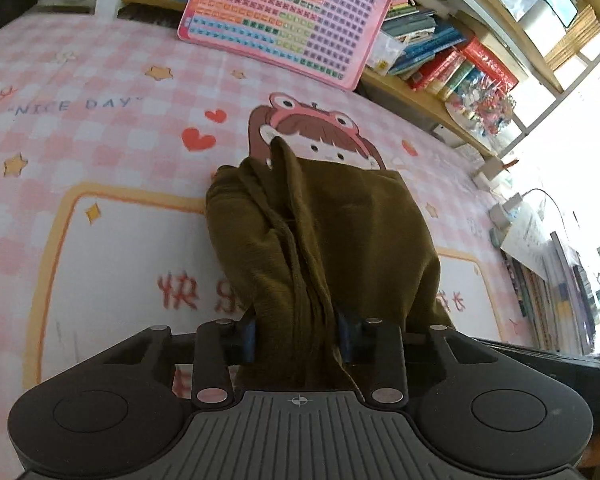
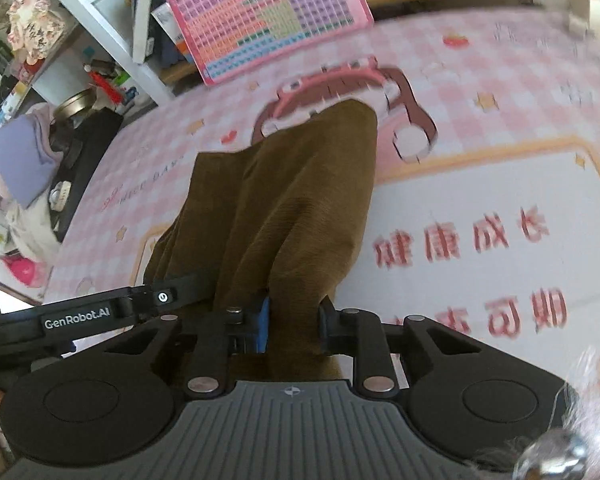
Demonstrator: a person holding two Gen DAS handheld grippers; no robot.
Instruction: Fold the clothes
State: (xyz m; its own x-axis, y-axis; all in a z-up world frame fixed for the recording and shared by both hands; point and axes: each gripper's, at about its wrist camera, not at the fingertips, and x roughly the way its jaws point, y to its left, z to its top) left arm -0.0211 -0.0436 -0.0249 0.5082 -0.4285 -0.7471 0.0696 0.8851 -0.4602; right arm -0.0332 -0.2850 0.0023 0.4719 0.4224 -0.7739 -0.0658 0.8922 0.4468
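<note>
An olive-brown garment (image 1: 324, 232) hangs bunched from my left gripper (image 1: 296, 338), which is shut on its near edge. Its far end rests on the pink checked mat (image 1: 100, 140). In the right wrist view the same garment (image 2: 284, 200) drapes forward from my right gripper (image 2: 294, 326), also shut on its edge. The left gripper's body (image 2: 100, 312) shows at the left of the right wrist view, close beside the right gripper. The cloth hides both grippers' fingertips.
A pink keyboard toy (image 1: 284, 20) leans against shelves of books (image 1: 452, 60) at the mat's far edge. A dark box and purple cloth (image 2: 24, 156) lie off the mat's left side. More shelves and clutter (image 1: 540, 260) line the right.
</note>
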